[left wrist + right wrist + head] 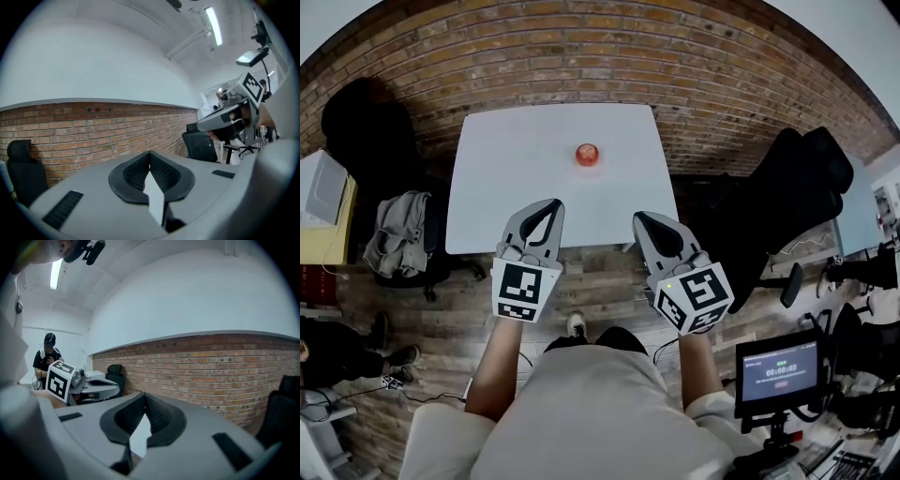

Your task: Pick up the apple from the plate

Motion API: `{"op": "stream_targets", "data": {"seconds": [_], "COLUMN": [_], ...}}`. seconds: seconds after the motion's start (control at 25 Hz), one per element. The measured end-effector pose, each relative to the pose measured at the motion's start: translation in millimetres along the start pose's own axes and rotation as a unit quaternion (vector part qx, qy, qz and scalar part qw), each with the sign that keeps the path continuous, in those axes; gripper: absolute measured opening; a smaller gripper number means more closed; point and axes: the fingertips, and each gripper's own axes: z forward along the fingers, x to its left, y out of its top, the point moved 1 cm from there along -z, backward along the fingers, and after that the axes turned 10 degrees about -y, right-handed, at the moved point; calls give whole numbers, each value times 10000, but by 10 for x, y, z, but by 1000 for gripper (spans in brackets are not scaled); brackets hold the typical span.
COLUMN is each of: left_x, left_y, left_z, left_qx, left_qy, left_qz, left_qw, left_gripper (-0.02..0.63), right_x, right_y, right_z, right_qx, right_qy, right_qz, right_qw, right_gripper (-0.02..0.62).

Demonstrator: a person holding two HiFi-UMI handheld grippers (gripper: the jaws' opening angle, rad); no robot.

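A small red apple [587, 155] sits on the white table [506, 187], towards its far side; the plate under it is too small to make out. My left gripper [554, 203] hovers over the table's near edge, its jaws shut on nothing. The right gripper [640, 218] is level with it at the same edge, also shut and empty. Both point towards the apple and are well short of it. In the left gripper view the jaws [150, 153] meet at the tip, and in the right gripper view the jaws [144, 393] do too. Neither gripper view shows the apple.
A brick wall [600, 56] runs behind the table. Left of the table a black chair [366, 122] stands beside another draped with grey clothes [398, 230]. Black office chairs [797, 178] stand to the right. A small monitor [778, 370] is at the lower right. A person [47, 357] stands in the background.
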Motion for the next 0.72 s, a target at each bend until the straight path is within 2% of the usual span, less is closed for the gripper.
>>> {"op": "stream_targets", "data": {"seconds": [0.48,0.72], "left_x": [206,159], "left_y": [-95,-90], "left_z": [68,51], "left_qx": [54,87], "left_qy": [26,60], "left_qz": [-106,-98], "left_qw": [9999,9999], "left_gripper": [6,6], "right_x": [-1,-12], "right_y": [-17,15], "right_z": [235,201], "right_qx": [95,43], "right_qy": [18,68], "right_qz": [6,-2], "right_qw": [10000,10000], "right_gripper": [2,2]}}
